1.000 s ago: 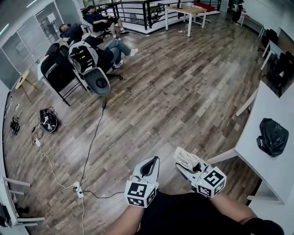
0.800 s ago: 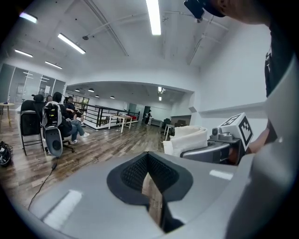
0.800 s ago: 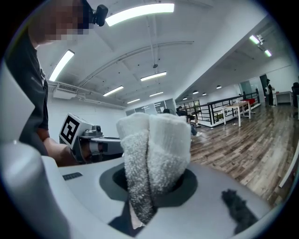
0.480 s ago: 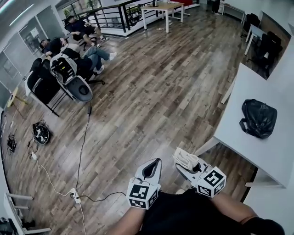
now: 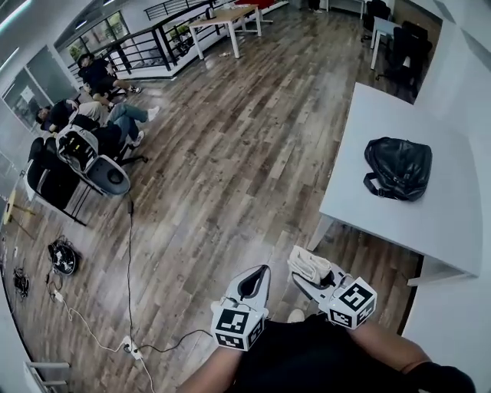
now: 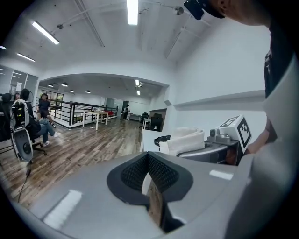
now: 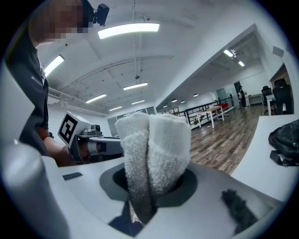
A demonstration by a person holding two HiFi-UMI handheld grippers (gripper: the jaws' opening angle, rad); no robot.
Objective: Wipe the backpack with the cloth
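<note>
A black backpack (image 5: 398, 167) lies on a white table (image 5: 430, 222) at the right of the head view, well ahead of both grippers; it also shows at the right edge of the right gripper view as the backpack (image 7: 285, 142). My right gripper (image 5: 305, 270) is shut on a folded white cloth (image 5: 310, 265), which fills the middle of its own view as the cloth (image 7: 152, 149). My left gripper (image 5: 252, 278) is shut with nothing in it, held beside the right one above the wooden floor. Its jaws meet in the left gripper view (image 6: 148, 179).
The table's near corner and leg (image 5: 321, 230) stand a little ahead of the right gripper. Seated people and black chairs (image 5: 84, 146) are at the far left. A cable and power strip (image 5: 130, 349) lie on the floor at the left. Another table (image 5: 226, 19) stands at the back.
The view has swung to the right: the white table and backpack have come further into the picture and nearer its middle. Both grippers keep the same pose.
</note>
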